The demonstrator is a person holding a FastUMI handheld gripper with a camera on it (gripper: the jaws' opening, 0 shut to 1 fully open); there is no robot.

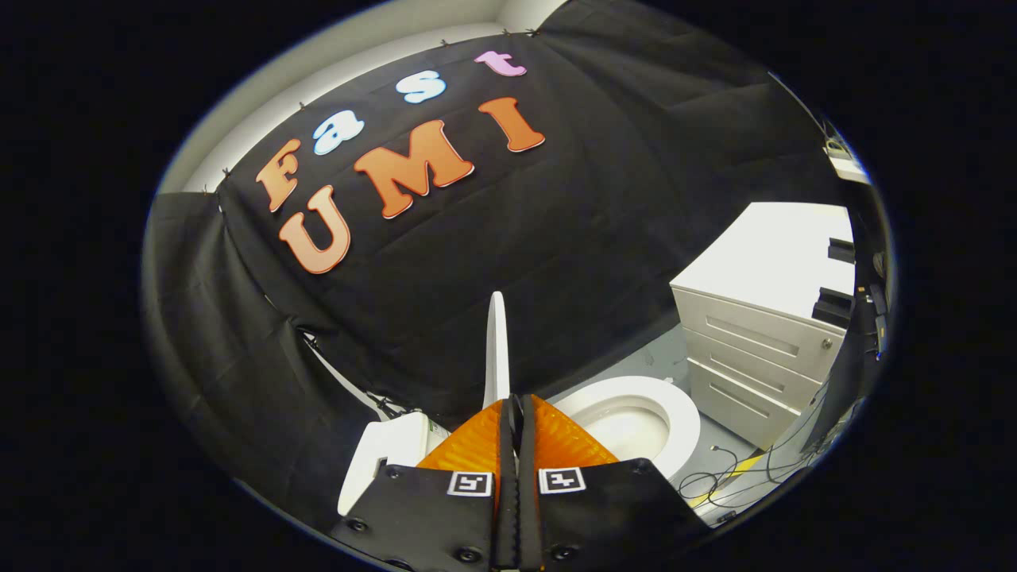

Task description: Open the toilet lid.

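Observation:
The white toilet lid [497, 349] stands raised, seen edge-on, rising straight up from between my fingertips. My gripper [515, 403] is shut on the lid's lower part, with both fingers pressed close together around it. To the right of the fingers the white seat ring and open bowl [636, 421] lie uncovered. The white tank [389, 449] sits to the left of the fingers, partly hidden behind the gripper body.
A white drawer cabinet [763, 342] stands just right of the toilet, across a narrow strip of grey floor. Loose cables [719, 477] lie on the floor in front of it. The black cloth wall hangs close behind the lid and tank.

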